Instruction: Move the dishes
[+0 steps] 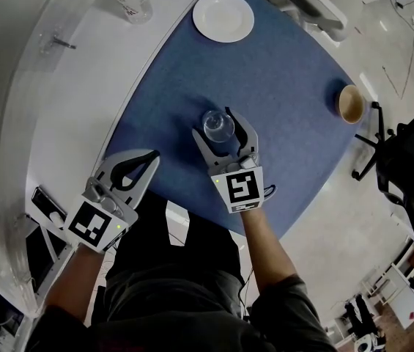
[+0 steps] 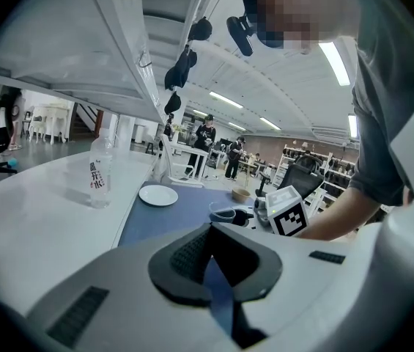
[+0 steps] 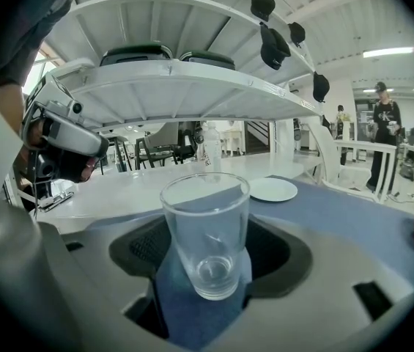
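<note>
The clear glass (image 3: 205,229) is being flanked, upright on the blue mat (image 1: 280,86) near the person, by the spread jaws of the right gripper (image 1: 214,123), with no pad being pressed on it, while the left gripper (image 1: 152,155) is being held pressed together, empty, at the mat's edge.

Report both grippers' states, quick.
Left gripper: closed, empty.
Right gripper: open, clear drinking glass standing between its jaws.

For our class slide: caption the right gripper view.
Right gripper, jaws open around an upright clear drinking glass on a blue mat, round white plate beyond.
</note>
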The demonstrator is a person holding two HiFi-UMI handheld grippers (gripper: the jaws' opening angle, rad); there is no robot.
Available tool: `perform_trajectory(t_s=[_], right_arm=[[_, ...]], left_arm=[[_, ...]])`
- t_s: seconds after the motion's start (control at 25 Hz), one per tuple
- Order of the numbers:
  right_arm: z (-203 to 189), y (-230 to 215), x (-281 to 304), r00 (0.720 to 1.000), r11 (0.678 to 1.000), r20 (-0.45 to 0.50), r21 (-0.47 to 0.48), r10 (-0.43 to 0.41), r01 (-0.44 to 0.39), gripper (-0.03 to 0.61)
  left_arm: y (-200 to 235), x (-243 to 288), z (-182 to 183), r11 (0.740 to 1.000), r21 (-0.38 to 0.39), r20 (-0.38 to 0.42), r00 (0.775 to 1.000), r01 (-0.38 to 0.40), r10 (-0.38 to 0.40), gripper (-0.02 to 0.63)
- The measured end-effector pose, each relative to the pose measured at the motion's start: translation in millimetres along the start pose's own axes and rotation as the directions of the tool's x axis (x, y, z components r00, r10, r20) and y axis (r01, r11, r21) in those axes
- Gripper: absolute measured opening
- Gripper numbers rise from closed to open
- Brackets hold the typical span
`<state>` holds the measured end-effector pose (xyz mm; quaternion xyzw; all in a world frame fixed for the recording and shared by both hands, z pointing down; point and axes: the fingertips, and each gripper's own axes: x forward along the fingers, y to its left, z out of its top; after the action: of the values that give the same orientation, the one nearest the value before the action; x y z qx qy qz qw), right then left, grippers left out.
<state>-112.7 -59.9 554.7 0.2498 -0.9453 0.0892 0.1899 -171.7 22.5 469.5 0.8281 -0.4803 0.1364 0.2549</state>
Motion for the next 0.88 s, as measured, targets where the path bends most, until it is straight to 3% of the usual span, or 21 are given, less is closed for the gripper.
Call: perform_trajectory(t_s=[0.44, 0.88], right_arm=[[10.2, 0.0, -15.3, 1.000, 1.000, -0.016, 0.012, 0.009, -0.009, 0.339], [27.6, 3.3, -52.2, 1.000, 0.999, -0.024, 0.037, -0.015, 0.016, 0.341]], left_arm=[[-3.4, -4.8, 20.1, 0.999, 0.031, 0.002, 1.000, 0.003, -0.003, 0.000], [-15.2, -13.0, 54.0, 0.997, 0.081, 0.046, 0.999, 0.003, -0.006, 0.000]])
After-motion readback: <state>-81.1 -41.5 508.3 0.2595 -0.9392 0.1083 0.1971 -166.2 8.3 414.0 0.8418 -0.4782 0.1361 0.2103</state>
